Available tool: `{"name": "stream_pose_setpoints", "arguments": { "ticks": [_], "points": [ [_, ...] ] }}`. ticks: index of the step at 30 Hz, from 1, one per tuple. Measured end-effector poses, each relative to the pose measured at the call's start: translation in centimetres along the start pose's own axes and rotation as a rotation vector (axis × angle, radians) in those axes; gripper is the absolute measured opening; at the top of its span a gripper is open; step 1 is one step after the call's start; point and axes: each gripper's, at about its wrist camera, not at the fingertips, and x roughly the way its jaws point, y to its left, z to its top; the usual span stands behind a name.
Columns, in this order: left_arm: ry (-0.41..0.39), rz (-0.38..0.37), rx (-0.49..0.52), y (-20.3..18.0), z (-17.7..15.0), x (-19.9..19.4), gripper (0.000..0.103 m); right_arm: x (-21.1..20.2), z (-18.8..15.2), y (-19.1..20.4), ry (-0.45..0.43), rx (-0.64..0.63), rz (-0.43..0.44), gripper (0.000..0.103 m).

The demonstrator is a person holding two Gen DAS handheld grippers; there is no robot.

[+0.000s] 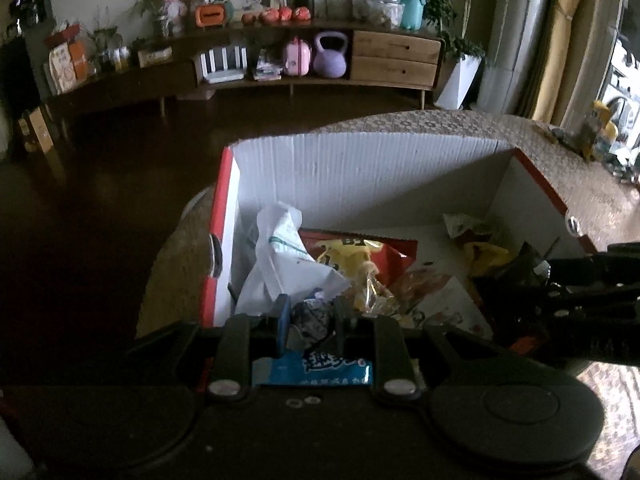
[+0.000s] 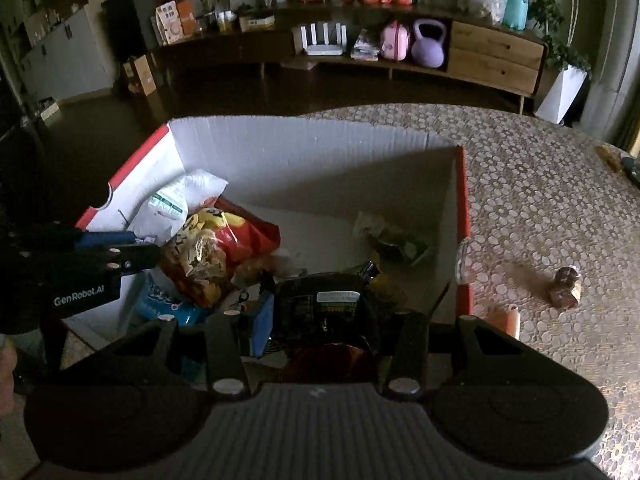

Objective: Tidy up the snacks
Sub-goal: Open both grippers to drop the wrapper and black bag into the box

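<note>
A red-and-white cardboard box (image 1: 360, 168) stands on the table and also shows in the right wrist view (image 2: 312, 148). It holds several snack bags: a white bag (image 1: 280, 264), a red-and-yellow chip bag (image 1: 360, 256) and a blue packet (image 1: 316, 372). My left gripper (image 1: 310, 322) is shut on a small dark wrapped snack (image 1: 310, 318) above the box's near left corner. My right gripper (image 2: 320, 312) is shut on a black snack bag (image 2: 320, 300) over the box's near edge. The left gripper also shows in the right wrist view (image 2: 132, 252).
A small brown wrapped snack (image 2: 566, 286) and an orange item (image 2: 508, 320) lie on the patterned tablecloth (image 2: 540, 200) right of the box. Yellow items (image 1: 600, 136) sit at the table's far right. A long wooden sideboard (image 1: 280, 64) stands across the dark floor.
</note>
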Motion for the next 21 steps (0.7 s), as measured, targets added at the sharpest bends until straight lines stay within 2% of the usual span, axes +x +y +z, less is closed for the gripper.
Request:
{"name": "stream_pose_setpoints", "arguments": {
  "ticks": [5,12,15,17,18,19,21],
  "points": [
    [-0.001,0.01,0.026,-0.5,-0.2,-0.1,0.021,0.5,-0.2,0.4,0.012,-0.002,0.005,0.047],
    [0.005,0.014,0.037,-0.9,-0.2,-0.2,0.03,0.3,-0.4,0.8,0.023,-0.002,0.026,0.054],
    [0.008,0.007,0.026,-1.0,-0.3,-0.3,0.037,-0.1,-0.5,1.0,0.015,-0.003,0.034,0.06],
    [0.006,0.007,0.026,-1.0,-0.4,-0.5,0.047,-0.5,-0.7,1.1,0.01,-0.006,0.038,0.068],
    [0.001,0.012,0.025,-1.0,-0.5,-0.7,0.057,-0.6,-0.7,1.1,0.007,-0.007,0.033,0.069],
    [-0.006,0.015,0.024,-1.1,-0.5,-0.9,0.06,-0.8,-0.8,1.2,0.004,-0.007,0.03,0.071],
    [-0.013,0.013,0.026,-1.2,-0.6,-1.2,0.061,-1.2,-0.9,1.2,0.0,-0.003,0.033,0.071]
  ]
}}
